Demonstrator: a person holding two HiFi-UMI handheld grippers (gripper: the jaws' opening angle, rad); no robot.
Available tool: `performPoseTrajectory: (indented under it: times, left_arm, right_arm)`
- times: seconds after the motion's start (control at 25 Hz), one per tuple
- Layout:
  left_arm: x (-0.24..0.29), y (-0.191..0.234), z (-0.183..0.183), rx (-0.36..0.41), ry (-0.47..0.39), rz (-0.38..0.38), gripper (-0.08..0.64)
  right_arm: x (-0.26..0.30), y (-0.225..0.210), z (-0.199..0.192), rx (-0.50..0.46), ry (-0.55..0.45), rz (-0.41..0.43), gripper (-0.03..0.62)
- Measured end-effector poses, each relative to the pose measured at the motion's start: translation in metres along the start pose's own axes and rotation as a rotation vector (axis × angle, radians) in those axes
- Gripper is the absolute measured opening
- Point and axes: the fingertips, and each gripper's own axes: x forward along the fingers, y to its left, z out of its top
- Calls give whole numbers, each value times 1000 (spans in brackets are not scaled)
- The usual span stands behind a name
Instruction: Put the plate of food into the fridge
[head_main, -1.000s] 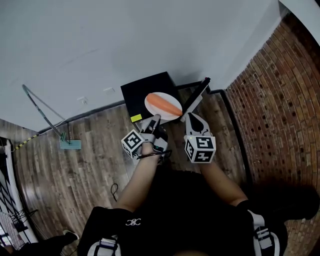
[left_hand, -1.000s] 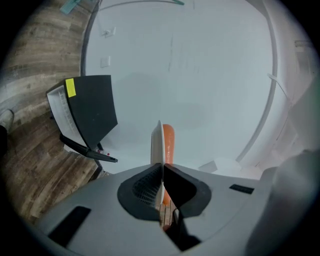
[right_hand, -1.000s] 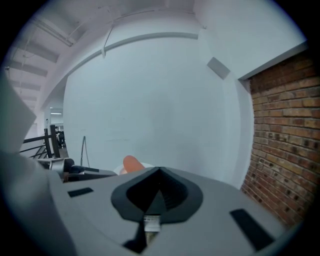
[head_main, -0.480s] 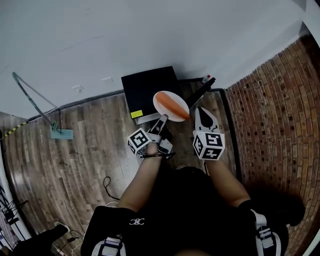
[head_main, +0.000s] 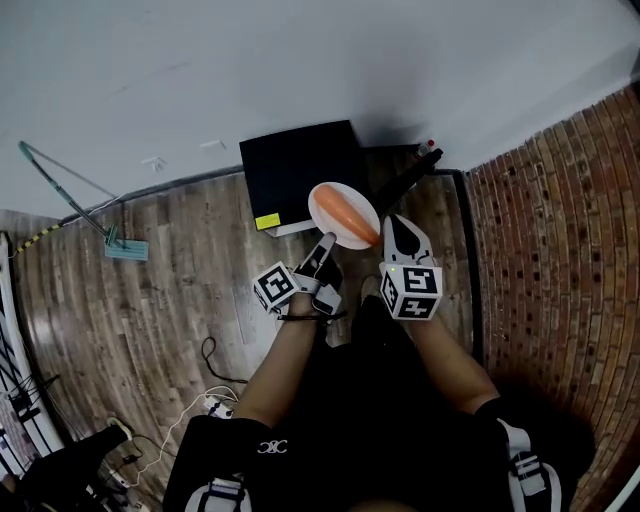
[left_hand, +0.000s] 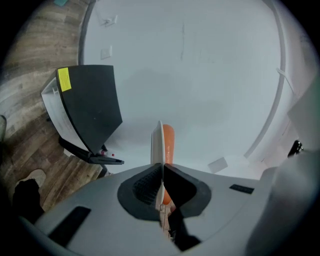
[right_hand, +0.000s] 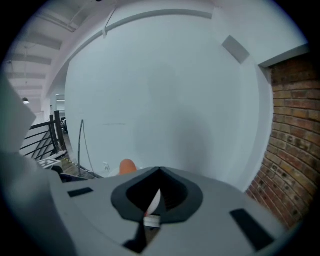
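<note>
Carries the plate (head_main: 343, 215) in the air between both tools, over the wooden floor (head_main: 180, 260) and close to the front of the small black fridge (head_main: 295, 170), not yet inside it. Clamps the near-left rim with the left hand-held gripper (head_main: 324, 243), jaws almost together, pads pressing on the thin edge, seen edge-on as a white line in the left gripper view. Clamps the near-right rim in the same way with the right hand-held gripper (head_main: 396, 224), jaws closed on a white sliver of that rim. Seems to take two grips on separate parts of the rim to keep the plate level and the food (head_main: 345, 207) from rolling off. Looks round, shallow, white and smooth, perhaps ceramic or plastic, so probably slippery under the pads. Bears one long orange piece with rounded ends, maybe a carrot or a sausage; cannot tell which. Shows, as for the fridge, a boxy shape, a matte black top, a yellow label at one corner, and the door (head_main: 405, 182) swung open toward the right, presumably to leave the way in free.
</note>
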Motion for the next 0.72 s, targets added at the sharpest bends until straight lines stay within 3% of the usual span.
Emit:
performPoseTrajectory:
  times: [0.16,0.32,0.48,0.72]
  left_arm:
    - [18,9,-16,-37,-70,-35,17]
    - [28,37,-33,7,-111,-38,17]
    - [20,72,-41,-15,-230,-61,17]
    - [-10,137,-51,-5,-299,4,17]
  right_arm:
    - [21,-26,-10,-9,14,82,13]
    - [41,-44,-31,-71,14,198,13]
    - [56,-46,-67,-135,22,319,12]
    - [59,-42,-121,-135,-8,396,14]
